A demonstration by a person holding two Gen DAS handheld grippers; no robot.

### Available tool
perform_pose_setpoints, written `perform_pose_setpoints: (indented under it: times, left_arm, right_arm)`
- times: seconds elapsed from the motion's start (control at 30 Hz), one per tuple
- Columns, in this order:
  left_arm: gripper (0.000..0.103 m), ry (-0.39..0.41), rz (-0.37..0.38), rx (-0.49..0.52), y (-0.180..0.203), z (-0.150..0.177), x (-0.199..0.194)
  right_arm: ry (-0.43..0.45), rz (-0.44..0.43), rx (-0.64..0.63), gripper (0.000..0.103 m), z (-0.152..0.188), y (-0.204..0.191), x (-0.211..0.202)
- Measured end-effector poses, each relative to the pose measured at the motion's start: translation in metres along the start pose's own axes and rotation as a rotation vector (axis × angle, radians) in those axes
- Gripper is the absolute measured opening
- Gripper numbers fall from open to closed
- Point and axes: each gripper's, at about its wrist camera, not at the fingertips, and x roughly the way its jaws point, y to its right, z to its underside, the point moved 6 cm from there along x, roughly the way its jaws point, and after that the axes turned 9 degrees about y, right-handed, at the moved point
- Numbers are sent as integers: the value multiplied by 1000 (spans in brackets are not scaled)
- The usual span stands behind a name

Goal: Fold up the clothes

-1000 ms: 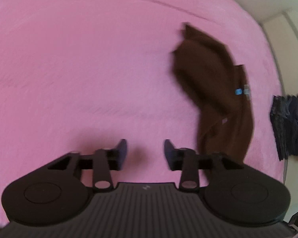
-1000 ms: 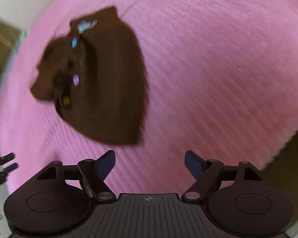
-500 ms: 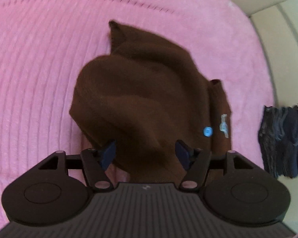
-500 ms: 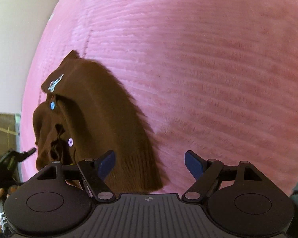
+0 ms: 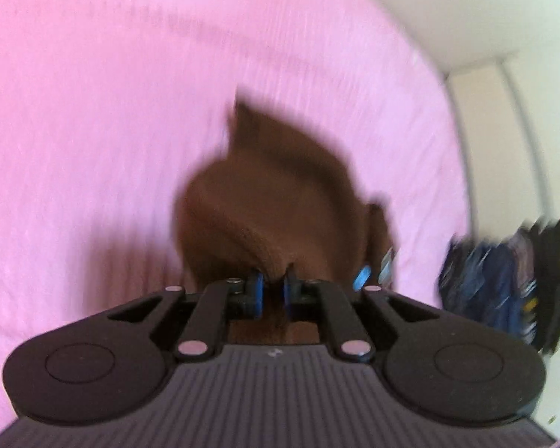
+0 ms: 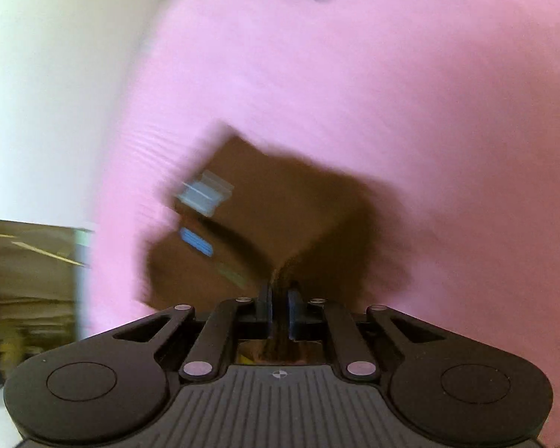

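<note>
A brown garment [image 5: 268,194] lies bunched on a pink ribbed bedcover [image 5: 93,112], its near edge gathered up into both grippers. In the left wrist view, the left gripper [image 5: 271,293] has just closed its jaws, and a fold of the brown cloth is pinched between its blue pads [image 5: 257,291]. Beyond that grip the garment rises in a blurred hump, tapering to a point at its far end. A blue button [image 5: 362,283] and a pale tag [image 5: 386,266] show on the garment's right-hand edge, just beside the gripper. To the right of the garment, past the edge of the bedcover, dark blue clothes [image 5: 504,283] hang against a white wall [image 5: 466,11].

In the right wrist view, the right gripper [image 6: 279,310] has likewise just closed, its jaws pressed onto a ridge of the same brown garment [image 6: 280,194]. A pale blue patch [image 6: 205,194] and a blue button [image 6: 196,240] sit on the garment's left side, both smeared by motion blur. The bedcover [image 6: 429,112] surrounds the garment, with white wall [image 6: 48,93] left of it.
</note>
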Motion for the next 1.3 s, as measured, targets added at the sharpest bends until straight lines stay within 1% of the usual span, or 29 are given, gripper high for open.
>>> perform_pose_setpoints:
  times: [0.07,0.13,0.2,0.3,0.33,0.4,0.43,0.5,0.53,0.57,0.6,0.67,0.73,0.77,0.83,0.9,0.93,0.97,1.0,1.03,1.07,1.1,1.13,1.17,1.2,1.27,1.3]
  left_arm:
    - [6,71,24,6,11,-38,-23]
    - [6,172,45,65,32,-77,-50]
    - [6,258,95,71,53,-107,-81]
    - [6,364,177,87,80,-132,-128]
    - [6,399,198,99,87,-136,-144]
    - [6,438,231,102,91,-132,-170]
    - [6,452,248,98,91,-127,-183]
    - [6,462,262,102,80,-105,-202]
    - [6,453,252,108,72,-90,-206]
    - [6,441,239,114,64,-75,-210]
    - [6,422,218,118,53,-56,-211]
    - [6,354,158,134,27,-9,-204]
    - [6,263,88,125,-2,43,-184]
    - [6,218,56,104,-15,68,-171]
    - [8,117,-19,56,-46,125,-140]
    - [9,24,-125,0,-78,178,-113]
    - [7,-17,-178,-29,-92,204,-102]
    - [6,-40,-215,-45,-101,223,-95]
    - [8,-55,-251,-51,-107,237,-91]
    - [11,-62,-278,-43,-110,246,-85]
    - [17,-65,-298,-24,-110,250,-81]
    - [31,-71,-321,3,-109,252,-77]
    - [44,-77,-344,31,-109,254,-72]
    - [45,-82,-368,60,-109,256,-67]
    - [45,-89,-378,66,-115,257,-66]
    - [44,-101,-387,55,-127,263,-61]
    - [40,-106,-387,41,-132,268,-57]
  right_arm:
    - [55,-100,-59,6,-43,-59,2]
    - [111,-194,-121,5,-83,-118,2]
    - [174,-283,-196,5,-111,-176,-5]
    - [246,-439,-268,5,-138,-251,-36]
    - [263,-486,-287,5,-143,-269,-48]
    - [272,-555,-325,5,-143,-283,-72]
    - [265,-576,-343,5,-140,-281,-82]
    - [232,-597,-374,5,-130,-261,-98]
    - [213,-590,-387,5,-125,-247,-103]
    - [191,-564,-397,5,-120,-229,-105]
    - [161,-516,-403,5,-114,-203,-103]
    - [83,-370,-405,5,-99,-138,-90]
    - [6,-224,-404,5,-84,-72,-79]
    - [-37,-141,-404,5,-76,-37,-70]
    - [-154,40,-424,6,-55,37,-45]
    - [-264,186,-452,6,-36,92,-27]
    - [-319,259,-466,5,-26,119,-19]
    - [-356,315,-492,6,-18,139,-13]
    - [-368,342,-525,6,-13,147,-11]
    - [-374,341,-536,6,-10,152,-9]
    - [-378,326,-530,6,-7,155,-8]
    - [-376,317,-524,15,-4,157,-6]
    - [-370,314,-518,31,-1,157,-4]
    - [-364,311,-511,74,2,157,-2]
    - [-345,300,-515,81,4,157,-1]
    - [-321,276,-554,81,10,153,4]
    - [-325,280,-571,81,14,153,10]
